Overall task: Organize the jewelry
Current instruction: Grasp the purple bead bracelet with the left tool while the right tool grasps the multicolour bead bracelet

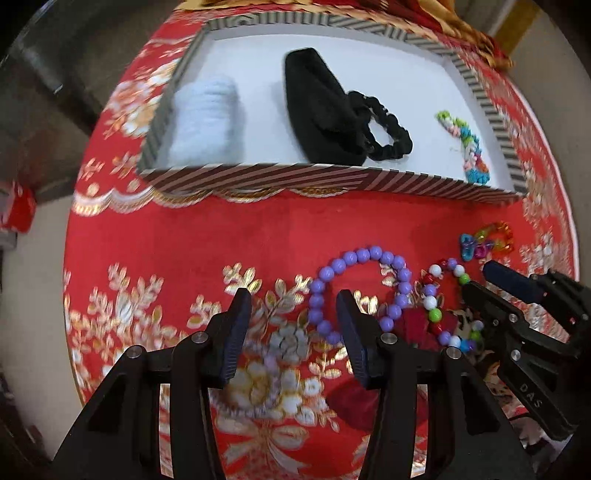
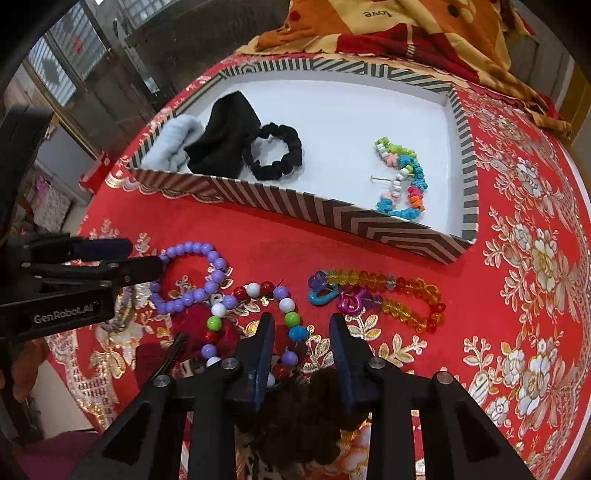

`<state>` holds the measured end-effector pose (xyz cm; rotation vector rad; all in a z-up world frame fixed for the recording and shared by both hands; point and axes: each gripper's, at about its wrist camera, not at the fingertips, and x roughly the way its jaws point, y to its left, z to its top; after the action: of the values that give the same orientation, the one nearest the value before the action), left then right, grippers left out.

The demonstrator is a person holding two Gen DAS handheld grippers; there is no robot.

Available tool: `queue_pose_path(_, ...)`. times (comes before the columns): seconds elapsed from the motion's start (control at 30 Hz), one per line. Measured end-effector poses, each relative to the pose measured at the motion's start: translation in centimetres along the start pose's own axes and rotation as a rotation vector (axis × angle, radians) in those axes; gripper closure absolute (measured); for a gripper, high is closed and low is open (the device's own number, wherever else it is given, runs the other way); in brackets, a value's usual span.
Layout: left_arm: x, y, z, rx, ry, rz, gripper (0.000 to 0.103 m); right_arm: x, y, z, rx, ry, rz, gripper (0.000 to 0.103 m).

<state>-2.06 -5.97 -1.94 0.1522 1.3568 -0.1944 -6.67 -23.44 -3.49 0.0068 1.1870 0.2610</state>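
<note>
A striped box [image 2: 332,214] with a white floor holds a black scrunchie [image 2: 275,151], a black cloth [image 2: 225,136], a pale blue fluffy piece [image 2: 173,144] and a colourful bracelet [image 2: 402,177]. In front of it on the red cloth lie a purple bead bracelet [image 1: 369,253] [image 2: 192,245], a multicolour bead bracelet [image 1: 430,302] [image 2: 286,304] and a clear rainbow bracelet [image 2: 406,288] [image 1: 491,236]. My left gripper [image 1: 293,299] [image 2: 144,256] is open, its right finger over the purple loop. My right gripper [image 2: 301,319] [image 1: 478,277] stands open astride the multicolour strand, pads clear of it.
A dark brown scrunchie [image 2: 303,406] lies under my right gripper, and a red fluffy piece [image 2: 195,317] sits between the two bead bracelets. An orange and red blanket [image 2: 424,33] is heaped behind the box. The round table's edge [image 2: 580,184] curves down the right.
</note>
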Motion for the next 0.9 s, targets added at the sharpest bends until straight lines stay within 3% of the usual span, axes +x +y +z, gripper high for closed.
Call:
queue_pose_path(0.2, 1.4, -1.0, 1.2, 0.078, -0.020, 0.053, 0.055, 1.1, 0.5, 0.4, -0.024, -0.012, -0.038, 0.079)
queue_pose_path(0.3, 1.4, -1.2, 1.6, 0.092, -0.030, 0.043, 0.057, 1.3, 0.9, 0.5, -0.044, -0.018, -0.070, 0.089)
queue_pose_path(0.43, 1.3, -1.6, 2.0, 0.115, -0.037, -0.020, 0.095, 1.1, 0.8, 0.5, -0.032, -0.021, -0.046, 0.095)
queue_pose_path(0.6, 0.4, -0.4, 2.4, 0.053, -0.031, -0.131, 0.095, -1.7, 0.0, 0.7, 0.006, -0.074, 0.019, 0.095)
queue_pose_path(0.9, -4.5, 1.0, 2.2, -0.005, -0.108, -0.212, 0.095, -6.7, -0.6, 1.7, 0.027, -0.173, 0.072, 0.095)
